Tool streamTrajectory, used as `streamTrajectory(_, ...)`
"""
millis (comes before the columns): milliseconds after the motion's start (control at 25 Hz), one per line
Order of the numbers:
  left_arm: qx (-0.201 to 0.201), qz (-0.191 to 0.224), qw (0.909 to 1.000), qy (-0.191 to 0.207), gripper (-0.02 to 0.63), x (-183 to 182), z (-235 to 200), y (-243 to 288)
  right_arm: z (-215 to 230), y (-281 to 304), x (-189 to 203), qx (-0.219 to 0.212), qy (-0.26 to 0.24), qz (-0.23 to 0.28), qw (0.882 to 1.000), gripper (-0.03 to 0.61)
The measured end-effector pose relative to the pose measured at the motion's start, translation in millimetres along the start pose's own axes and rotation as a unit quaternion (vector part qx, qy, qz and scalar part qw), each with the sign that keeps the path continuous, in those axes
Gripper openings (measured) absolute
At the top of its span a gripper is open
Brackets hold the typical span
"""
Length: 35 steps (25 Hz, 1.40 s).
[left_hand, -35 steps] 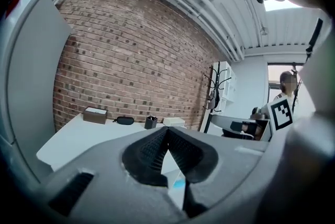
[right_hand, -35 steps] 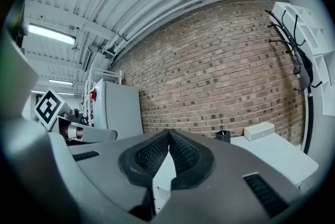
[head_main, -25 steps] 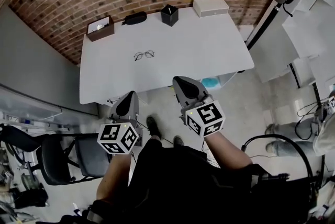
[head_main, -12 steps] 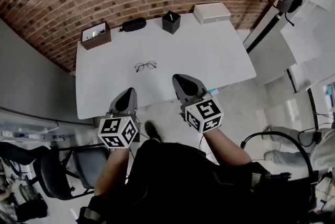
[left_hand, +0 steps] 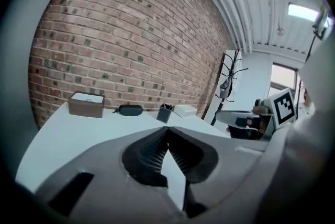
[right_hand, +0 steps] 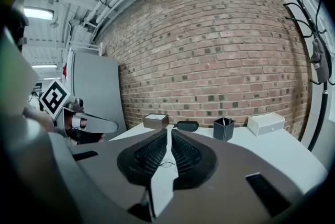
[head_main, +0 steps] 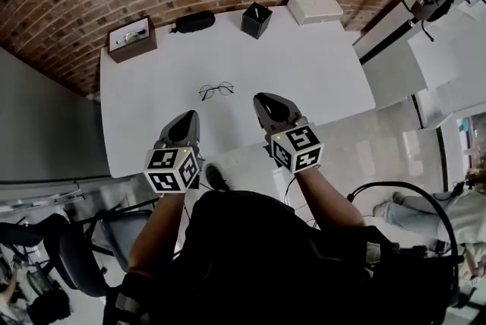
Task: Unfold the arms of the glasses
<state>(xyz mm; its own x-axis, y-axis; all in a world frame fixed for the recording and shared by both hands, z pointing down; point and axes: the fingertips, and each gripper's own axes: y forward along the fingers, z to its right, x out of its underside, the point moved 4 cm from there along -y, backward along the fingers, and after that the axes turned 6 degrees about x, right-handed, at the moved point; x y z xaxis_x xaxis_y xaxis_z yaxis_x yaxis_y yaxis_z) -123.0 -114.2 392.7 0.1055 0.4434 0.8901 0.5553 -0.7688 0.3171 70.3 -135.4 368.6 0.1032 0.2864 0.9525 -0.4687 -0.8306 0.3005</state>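
The thin wire glasses (head_main: 215,91) lie folded on the white table (head_main: 319,73), near its middle. My left gripper (head_main: 187,118) hovers over the table's near edge, below and left of the glasses, and is shut and empty. My right gripper (head_main: 263,99) hangs just right of the glasses at about the same distance, its jaws together with nothing in them. In the right gripper view the glasses (right_hand: 168,165) show as faint wire loops through the narrow slit between the pads. The left gripper view does not show the glasses.
Along the table's far edge by the brick wall stand a brown box (head_main: 131,38), a black glasses case (head_main: 193,20), a black pen holder (head_main: 257,20) and a white box (head_main: 314,7). A chair (head_main: 76,255) stands at the lower left, off the table.
Both grippers have moved forward from over the floor to over the table's near edge, closer to the glasses. Their jaws stayed together.
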Motion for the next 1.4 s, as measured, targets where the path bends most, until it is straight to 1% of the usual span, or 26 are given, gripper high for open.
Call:
streamTrajectory(120, 0.002, -0.035, 0.9994, -0.004, 0.009, 9.9, -19.3, 19.2, 2.7, 22.7, 9.4, 0.008, -0.004, -0.035, 0.999, 0.009)
streamTrajectory(200, -0.002, -0.055, 0.9985, -0.011, 0.009, 17.9, -31.8, 31.1, 5.4, 38.9, 15.2, 0.011, -0.004, -0.044, 0.999, 0.009)
streamTrajectory(360, -0.004, -0.089, 0.9951, -0.041, 0.009, 38.1, -51.0, 53.3, 10.1, 67.7, 39.4, 0.004, -0.012, -0.078, 0.997, 0.009)
streamTrajectory(480, -0.003, -0.107, 0.9925, -0.059, 0.009, 53.2, -59.2, 67.0, 16.0, 86.1, 61.4, -0.008, -0.013, -0.103, 0.995, 0.009)
streamTrajectory(680, -0.015, -0.135, 0.9886, -0.064, 0.009, 75.1, -67.6, 93.9, 32.1, 113.2, 99.3, -0.018, -0.005, -0.145, 0.989, 0.009)
streamTrajectory(920, -0.052, -0.164, 0.983, -0.065, 0.011, 105.5, -83.2, 120.2, 41.2, 137.5, 137.3, -0.035, -0.013, -0.187, 0.982, 0.009)
streamTrajectory(1000, -0.055, -0.173, 0.981, -0.07, 0.012, 114.7, -88.4, 127.1, 42.3, 145.0, 147.4, -0.042, -0.016, -0.2, 0.979, 0.011)
streamTrajectory(1080, -0.056, -0.18, 0.9791, -0.076, 0.025, 122.8, -92.7, 133.9, 44.4, 152.4, 157.9, -0.049, -0.02, -0.213, 0.976, 0.012)
streamTrajectory(1120, -0.055, -0.183, 0.9781, -0.081, 0.043, 127.0, -94.1, 136.7, 45.1, 155.6, 163.0, -0.053, -0.021, -0.219, 0.974, 0.02)
streamTrajectory(1200, -0.053, -0.19, 0.976, -0.091, 0.064, 135.2, -95.7, 141.4, 45.2, 161.8, 172.1, -0.062, -0.02, -0.23, 0.971, 0.055)
streamTrajectory(1320, -0.057, -0.201, 0.9739, -0.09, 0.118, 141.7, -98.8, 148.5, 42.8, 170.1, 179.2, -0.069, -0.025, -0.243, 0.967, 0.069)
streamTrajectory(1400, -0.06, -0.208, 0.9722, -0.088, 0.133, 143.3, -101.9, 153.9, 42.0, 175.3, 182.4, -0.068, -0.032, -0.249, 0.966, 0.069)
